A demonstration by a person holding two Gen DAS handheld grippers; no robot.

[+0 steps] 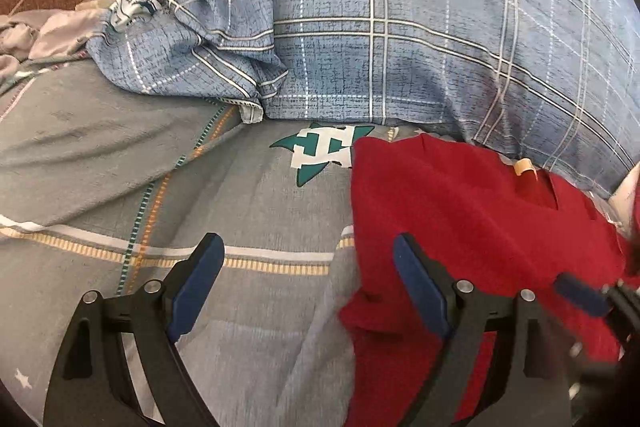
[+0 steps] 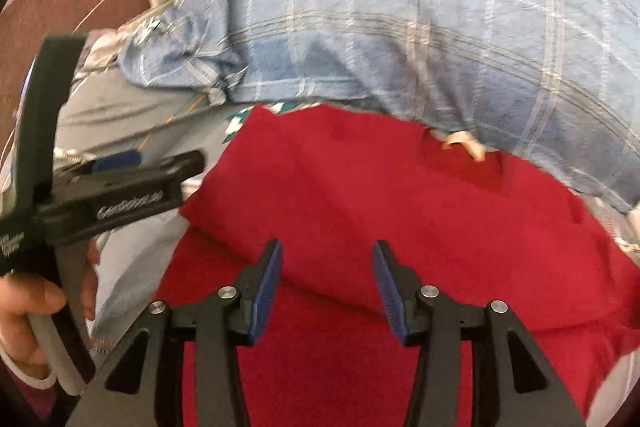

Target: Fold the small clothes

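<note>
Left gripper (image 1: pixel 308 259) hangs wide apart and empty, straddling the garment's (image 1: pixel 460 227) left edge, probably lining up to pinch it. Right gripper (image 2: pixel 327 263), jaws half apart, nothing between them, hovers over a fold ridge at lower centre. Garment: red, soft, already doubled once, lying on the bed (image 1: pixel 120 155) below the plaid pillow (image 1: pixel 400 27); pale neck label at upper right.

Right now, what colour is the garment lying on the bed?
Solid red garment, lying on the grey bedsheet; clearest in the right wrist view.
</note>
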